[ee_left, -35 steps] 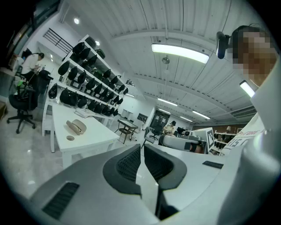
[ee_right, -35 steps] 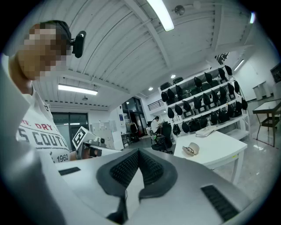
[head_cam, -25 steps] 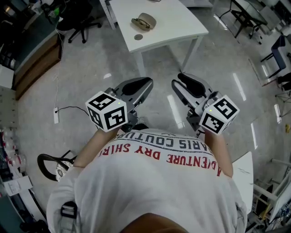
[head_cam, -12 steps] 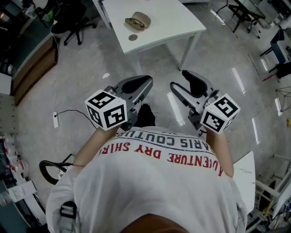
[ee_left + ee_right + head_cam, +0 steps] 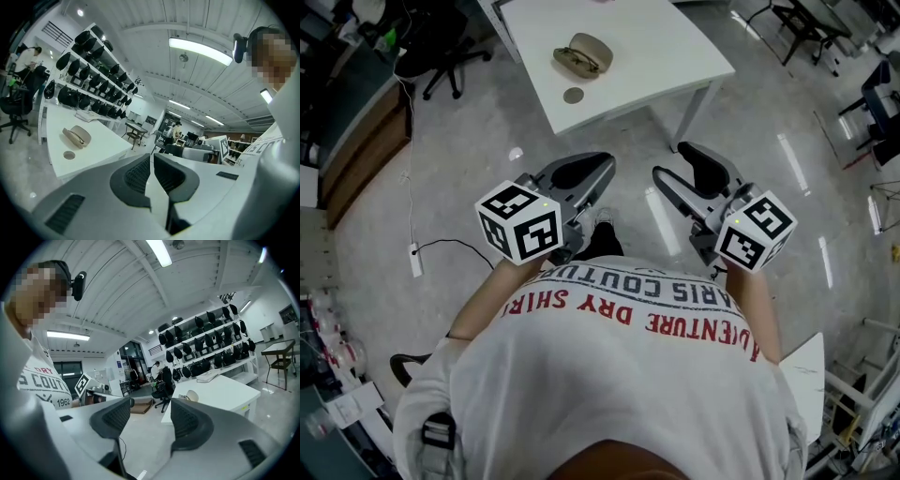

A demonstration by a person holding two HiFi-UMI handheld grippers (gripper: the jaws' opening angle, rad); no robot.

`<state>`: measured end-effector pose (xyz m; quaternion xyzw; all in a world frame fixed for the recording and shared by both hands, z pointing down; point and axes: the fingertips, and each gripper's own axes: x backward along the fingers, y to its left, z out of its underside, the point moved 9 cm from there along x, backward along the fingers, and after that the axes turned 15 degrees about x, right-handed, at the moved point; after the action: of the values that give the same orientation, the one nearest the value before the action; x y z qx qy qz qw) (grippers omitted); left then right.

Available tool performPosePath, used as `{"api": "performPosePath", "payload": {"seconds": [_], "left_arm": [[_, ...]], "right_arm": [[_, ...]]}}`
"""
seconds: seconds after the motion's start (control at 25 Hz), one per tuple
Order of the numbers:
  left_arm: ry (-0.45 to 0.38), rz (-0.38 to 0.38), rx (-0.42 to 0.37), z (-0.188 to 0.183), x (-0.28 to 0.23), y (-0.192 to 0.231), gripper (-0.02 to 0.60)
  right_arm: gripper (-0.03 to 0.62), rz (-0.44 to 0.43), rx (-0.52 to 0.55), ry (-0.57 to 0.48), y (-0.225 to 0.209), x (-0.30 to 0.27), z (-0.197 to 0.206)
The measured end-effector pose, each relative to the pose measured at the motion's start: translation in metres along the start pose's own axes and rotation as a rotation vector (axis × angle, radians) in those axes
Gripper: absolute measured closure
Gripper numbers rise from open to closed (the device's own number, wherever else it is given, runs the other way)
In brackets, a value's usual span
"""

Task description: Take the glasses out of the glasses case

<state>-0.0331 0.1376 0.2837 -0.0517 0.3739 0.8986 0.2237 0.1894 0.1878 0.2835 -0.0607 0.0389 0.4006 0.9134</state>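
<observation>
A beige glasses case point(image 5: 583, 54) lies on the white table point(image 5: 666, 47) ahead of me. It looks open, with dark-framed glasses in it. The left gripper view shows the case point(image 5: 77, 137) at the left, and the right gripper view has the case point(image 5: 190, 396) just beyond the jaws. My left gripper point(image 5: 603, 166) is held in front of my body over the floor, well short of the table, jaws together and empty. My right gripper point(image 5: 673, 164) hangs beside it. Its jaws have just been opening and stand wide, with nothing between them.
A small round disc point(image 5: 573, 95) lies on the table near the case. A black office chair point(image 5: 441, 47) stands left of the table. A power strip with its cable point(image 5: 414, 261) lies on the floor at left. Shelves of dark bags point(image 5: 89, 75) line the far wall.
The table and the case have drawn nearer and slid lower in the head view as I walk toward them. Both grippers keep their place in front of my body.
</observation>
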Motion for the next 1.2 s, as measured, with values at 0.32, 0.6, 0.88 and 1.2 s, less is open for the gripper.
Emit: {"api": "performPosePath", "payload": {"seconds": [0.32, 0.6, 0.88, 1.2], "left_arm": [[0.016, -0.012, 0.029, -0.065, -0.029, 0.070, 0.534], [0.013, -0.037, 0.076, -0.110, -0.039, 0.136, 0.534], [0.007, -0.058, 0.120, -0.141, -0.047, 0.194, 0.534], [-0.005, -0.086, 0.146, -0.158, -0.053, 0.237, 0.534]], "right_arm": [[0.338, -0.009, -0.032, 0.032, -0.060, -0.084, -0.007], [0.336, -0.037, -0.040, 0.066, -0.104, -0.162, -0.014], [0.337, -0.049, -0.048, 0.106, -0.139, -0.224, -0.015], [0.338, -0.039, -0.052, 0.179, -0.166, -0.270, -0.001]]}}
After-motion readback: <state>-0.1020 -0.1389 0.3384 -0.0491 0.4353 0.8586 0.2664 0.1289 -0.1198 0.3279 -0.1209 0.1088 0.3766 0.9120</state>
